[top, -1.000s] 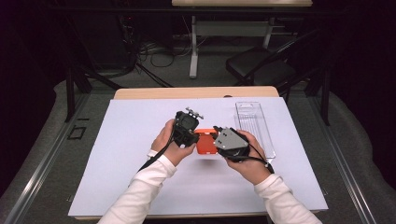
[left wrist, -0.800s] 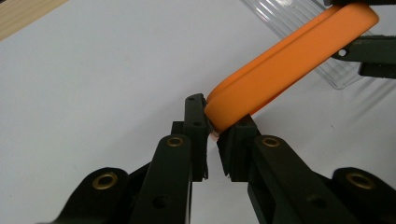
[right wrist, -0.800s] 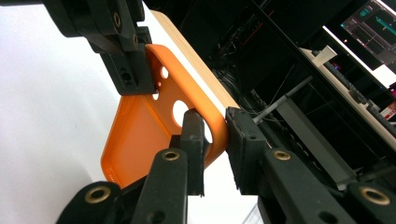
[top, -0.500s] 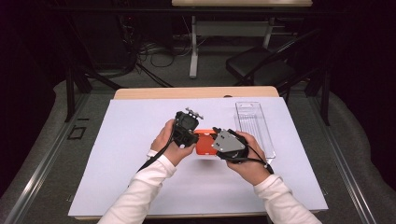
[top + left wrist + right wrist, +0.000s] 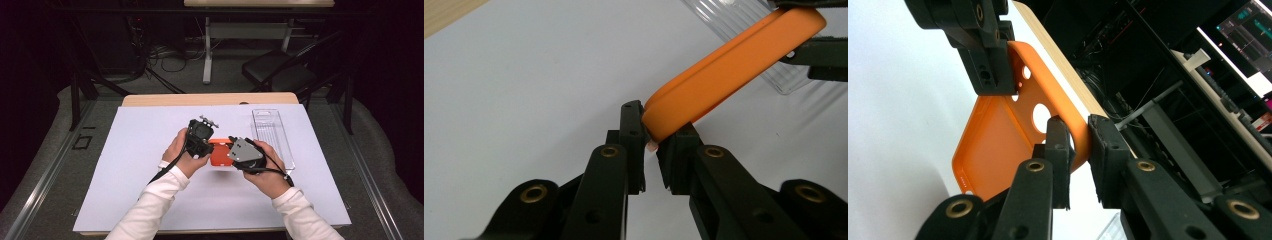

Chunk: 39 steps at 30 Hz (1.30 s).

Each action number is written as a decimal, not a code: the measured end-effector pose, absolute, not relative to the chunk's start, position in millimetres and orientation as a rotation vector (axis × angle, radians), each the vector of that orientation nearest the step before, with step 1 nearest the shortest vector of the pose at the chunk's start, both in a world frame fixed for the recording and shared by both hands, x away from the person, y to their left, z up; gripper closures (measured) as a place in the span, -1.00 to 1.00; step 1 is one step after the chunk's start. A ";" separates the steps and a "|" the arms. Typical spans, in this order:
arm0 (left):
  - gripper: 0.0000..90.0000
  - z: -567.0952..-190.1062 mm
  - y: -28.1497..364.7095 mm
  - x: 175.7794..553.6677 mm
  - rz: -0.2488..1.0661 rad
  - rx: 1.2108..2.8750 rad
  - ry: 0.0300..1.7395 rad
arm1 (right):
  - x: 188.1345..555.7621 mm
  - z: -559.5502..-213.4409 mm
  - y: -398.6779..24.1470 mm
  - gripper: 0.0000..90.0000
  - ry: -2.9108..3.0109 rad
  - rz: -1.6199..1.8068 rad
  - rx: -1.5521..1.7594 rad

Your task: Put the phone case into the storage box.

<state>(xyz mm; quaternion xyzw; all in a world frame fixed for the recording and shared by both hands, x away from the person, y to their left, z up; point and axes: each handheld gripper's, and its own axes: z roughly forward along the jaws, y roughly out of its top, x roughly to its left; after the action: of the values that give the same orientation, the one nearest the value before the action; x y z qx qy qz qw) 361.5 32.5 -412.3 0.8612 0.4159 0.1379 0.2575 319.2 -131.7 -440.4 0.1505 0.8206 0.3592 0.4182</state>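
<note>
An orange phone case with round holes is held above the white table cover between both grippers. My left gripper is shut on one corner of the case, which slants up to the right. My right gripper is shut on the case's rim near a camera hole. The left gripper grips the far corner in the right gripper view. From above, the left gripper stands left of the case and the right gripper right of it, each in a hand.
A clear ribbed plastic tray lies on the white cover just right of the hands. The table's wooden far edge shows beyond. A chair and cables sit on the floor behind the table.
The right gripper has edged slightly left toward the left one, covering a bit more of the orange case. Both hands otherwise hold still.
</note>
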 end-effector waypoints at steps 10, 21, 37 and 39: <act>0.81 -412.3 31.1 360.7 0.381 2.341 1.124 | 319.4 -440.7 -132.9 0.77 2.049 0.897 0.373; 0.79 -410.8 32.6 359.8 0.380 2.324 1.117 | 318.6 -442.6 -133.5 0.78 2.013 0.901 0.342; 0.57 -411.7 41.4 359.9 0.382 2.269 1.082 | 321.5 -443.9 -141.1 0.79 1.966 0.959 0.327; 0.55 -412.2 42.2 359.7 0.390 2.264 1.071 | 321.7 -444.1 -141.5 0.79 1.963 0.960 0.327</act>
<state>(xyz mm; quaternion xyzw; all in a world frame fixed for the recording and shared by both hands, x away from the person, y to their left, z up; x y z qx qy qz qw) 359.7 42.2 -412.2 0.8524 0.4032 0.1467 0.2988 321.7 -141.5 -444.1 0.1323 0.7938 0.3879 0.4493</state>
